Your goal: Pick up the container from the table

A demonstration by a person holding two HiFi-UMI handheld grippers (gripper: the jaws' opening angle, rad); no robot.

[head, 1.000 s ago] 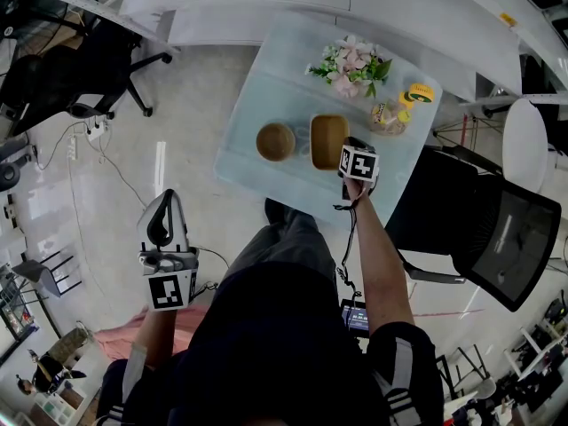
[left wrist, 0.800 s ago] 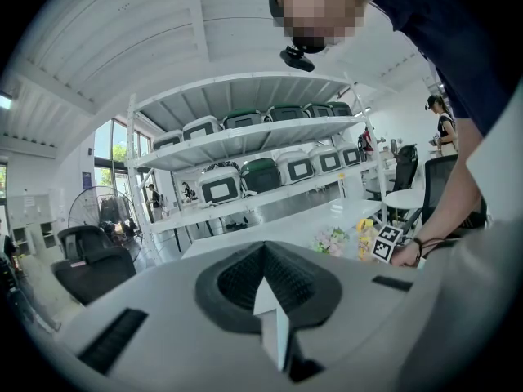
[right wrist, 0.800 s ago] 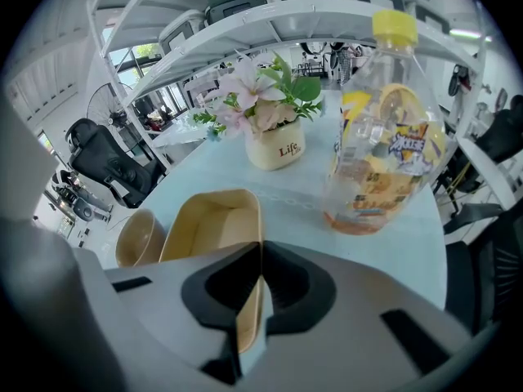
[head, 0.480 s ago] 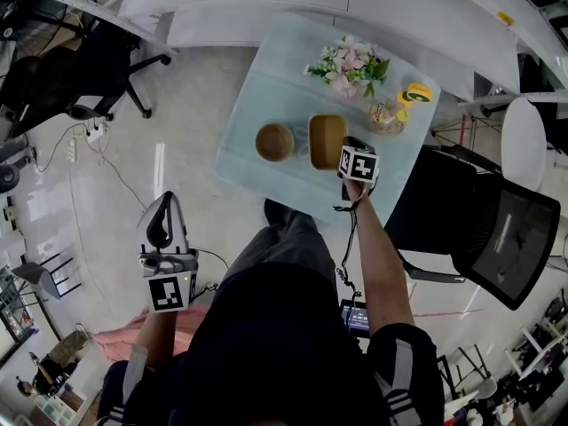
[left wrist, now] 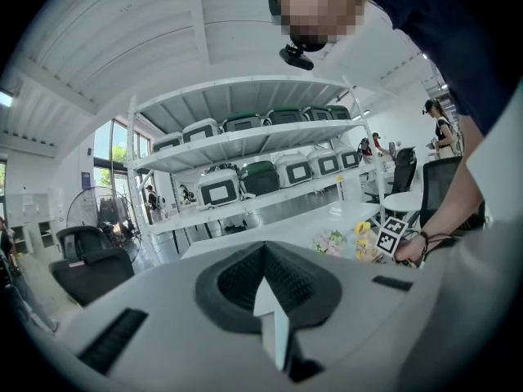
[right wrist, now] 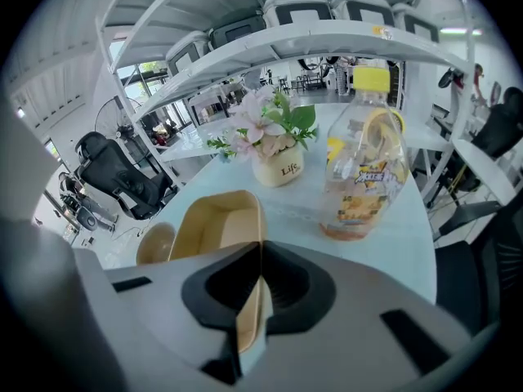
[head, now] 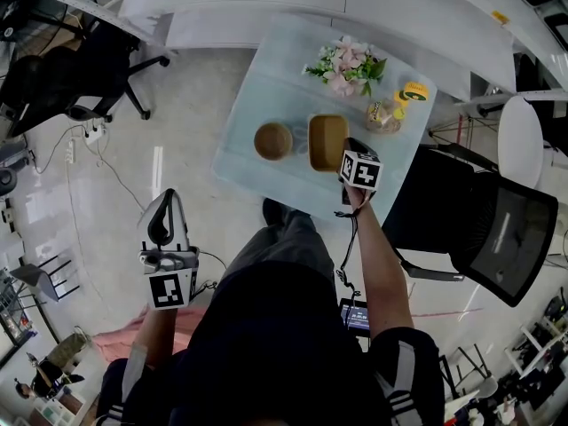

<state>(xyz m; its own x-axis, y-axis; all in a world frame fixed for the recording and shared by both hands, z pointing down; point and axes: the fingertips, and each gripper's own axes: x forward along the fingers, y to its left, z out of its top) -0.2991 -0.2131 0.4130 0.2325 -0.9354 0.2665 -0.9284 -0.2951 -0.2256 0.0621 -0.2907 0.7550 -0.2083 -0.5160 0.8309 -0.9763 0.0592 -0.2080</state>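
Note:
The tan rectangular container (head: 327,142) rests on the pale glass table (head: 253,96), in front of a flower pot. My right gripper (head: 348,155) reaches down to the container's near right wall and is shut on it. In the right gripper view that thin tan wall (right wrist: 248,317) runs between the closed jaws of the right gripper (right wrist: 257,292), and the container's hollow (right wrist: 208,223) opens to the left. My left gripper (head: 165,207) hangs over the floor, far from the table, shut and empty. In its own view the left gripper (left wrist: 265,300) holds nothing.
A round tan bowl (head: 272,140) sits just left of the container. Behind stand the flower pot (head: 346,65) and a yellow-capped juice bottle (head: 390,112). A black office chair (head: 497,229) is close on the table's right. White benches run behind the table.
My right gripper has risen slightly with the container's wall still clamped in it. The left gripper has kept still.

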